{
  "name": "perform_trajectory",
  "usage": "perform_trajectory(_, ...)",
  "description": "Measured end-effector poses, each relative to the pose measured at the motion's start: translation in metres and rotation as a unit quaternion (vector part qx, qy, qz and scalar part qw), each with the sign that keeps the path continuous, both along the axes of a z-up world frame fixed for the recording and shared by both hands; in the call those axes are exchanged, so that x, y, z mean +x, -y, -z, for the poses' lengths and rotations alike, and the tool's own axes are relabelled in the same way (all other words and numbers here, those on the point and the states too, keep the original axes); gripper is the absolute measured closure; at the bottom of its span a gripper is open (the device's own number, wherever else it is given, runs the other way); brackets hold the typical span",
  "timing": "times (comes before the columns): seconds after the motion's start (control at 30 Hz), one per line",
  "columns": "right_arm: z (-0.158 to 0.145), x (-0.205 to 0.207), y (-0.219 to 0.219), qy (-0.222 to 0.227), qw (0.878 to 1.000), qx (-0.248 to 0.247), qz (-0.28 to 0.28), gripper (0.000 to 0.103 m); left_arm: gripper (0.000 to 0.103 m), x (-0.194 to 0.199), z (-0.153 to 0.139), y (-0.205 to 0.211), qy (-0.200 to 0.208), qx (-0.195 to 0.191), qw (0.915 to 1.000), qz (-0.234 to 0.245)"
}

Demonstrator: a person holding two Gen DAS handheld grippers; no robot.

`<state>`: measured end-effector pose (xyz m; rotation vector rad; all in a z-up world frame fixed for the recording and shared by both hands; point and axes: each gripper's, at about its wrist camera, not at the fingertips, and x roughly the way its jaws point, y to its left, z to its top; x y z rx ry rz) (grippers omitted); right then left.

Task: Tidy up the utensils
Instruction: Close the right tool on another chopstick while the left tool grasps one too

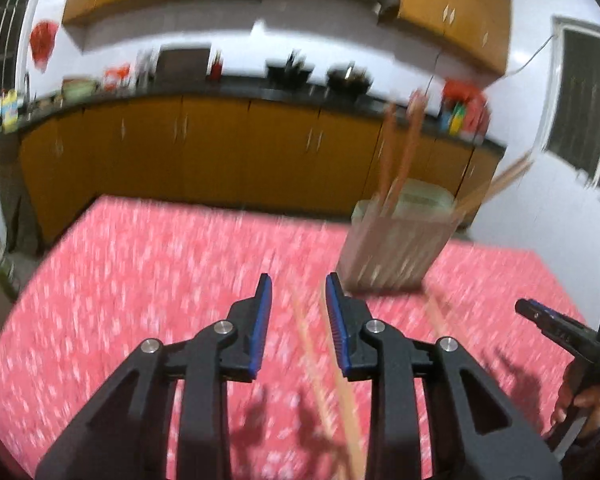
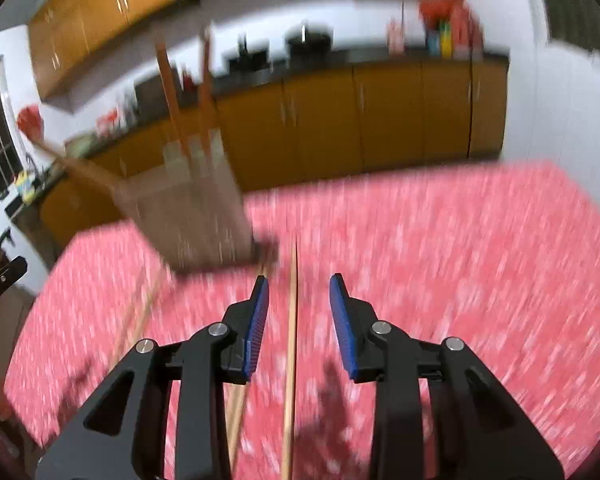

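Both grippers hang with fingers parted and empty. On the red table (image 2: pixel 460 280), one chopstick (image 2: pixel 291 344) lies lengthwise between the right gripper's (image 2: pixel 299 292) fingers; two more lie likewise under the left gripper (image 1: pixel 298 292), the holder (image 1: pixel 392 248) far right.

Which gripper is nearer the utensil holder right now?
Hard to separate, both pictures being blurred. The holder stands ahead and right of the left gripper, and ahead and left of the right gripper. Both are open and clear of it.

No text, label or number is legible; both views are motion-blurred.
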<state>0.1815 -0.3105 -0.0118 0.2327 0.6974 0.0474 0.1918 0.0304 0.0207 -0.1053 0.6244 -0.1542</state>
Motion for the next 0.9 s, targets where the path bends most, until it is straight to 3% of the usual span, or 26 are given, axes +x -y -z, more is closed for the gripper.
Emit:
perform_trajectory(0.23, 0.056, -0.005, -0.029, -0.073, 0.996, -0.021, -0.039, 0.071, 0.074, -0.008, 0.062, -0.003, -0.083, -0.012, 0.9964, 0.010)
perform_trajectory(0.3, 0.062, -0.008, -0.033, -0.068, 0.996, -0.048, -0.038, 0.079, 0.074, -0.011, 0.073, -0.001, -0.097, -0.016, 0.9950, 0.020)
perform_trajectory(0.37, 0.063, -0.008, -0.032, -0.069, 0.995, -0.067, -0.030, 0.095, 0.075, -0.011, 0.081, 0.004, -0.107, -0.018, 0.9937, 0.028)
perform_trajectory(0.7, 0.065, -0.005, -0.014, -0.070, 0.996, -0.050, -0.001, 0.095, 0.083, -0.011, 0.099, 0.029, -0.136, -0.018, 0.9882, 0.068)
perform_trajectory(0.9, 0.065, -0.005, -0.015, -0.070, 0.996, -0.051, -0.001, 0.095, 0.090, -0.009, 0.111, 0.047, -0.145, 0.026, 0.9863, 0.073)
